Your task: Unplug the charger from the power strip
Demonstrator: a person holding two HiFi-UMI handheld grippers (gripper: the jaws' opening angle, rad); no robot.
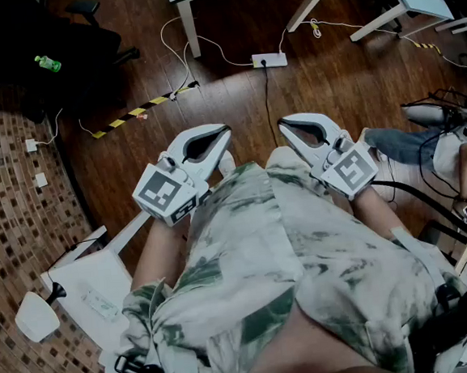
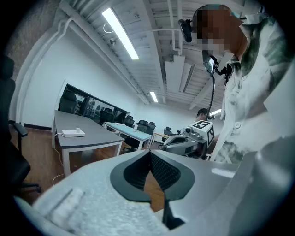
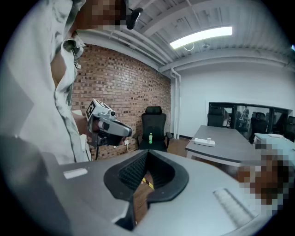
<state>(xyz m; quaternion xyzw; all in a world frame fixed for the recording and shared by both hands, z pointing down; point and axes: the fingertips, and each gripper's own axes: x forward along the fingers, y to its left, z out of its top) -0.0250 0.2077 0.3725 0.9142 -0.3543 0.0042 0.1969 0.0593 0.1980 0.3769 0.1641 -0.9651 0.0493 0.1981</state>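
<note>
A white power strip (image 1: pixel 269 60) lies on the wooden floor near a table leg. A black plug (image 1: pixel 263 64) sits in it, and its black cable runs toward me. Both grippers are held close to my chest, well short of the strip. My left gripper (image 1: pixel 227 128) is shut with nothing between its jaws, and its tips (image 2: pixel 150 152) meet. My right gripper (image 1: pixel 281 123) is shut and empty as well, its tips (image 3: pixel 147 152) touching. Each gripper view shows the other gripper level beside it. A second white power strip (image 2: pixel 73 133) lies on a grey table.
A black office chair (image 1: pixel 33 37) with a green bottle (image 1: pixel 47 63) stands at the far left. White table legs (image 1: pixel 189 23) rise behind the strip. Yellow-black tape (image 1: pixel 138 112) and white cables cross the floor. Another person's leg (image 1: pixel 400 144) is at right, and a white stand (image 1: pixel 88 288) at lower left.
</note>
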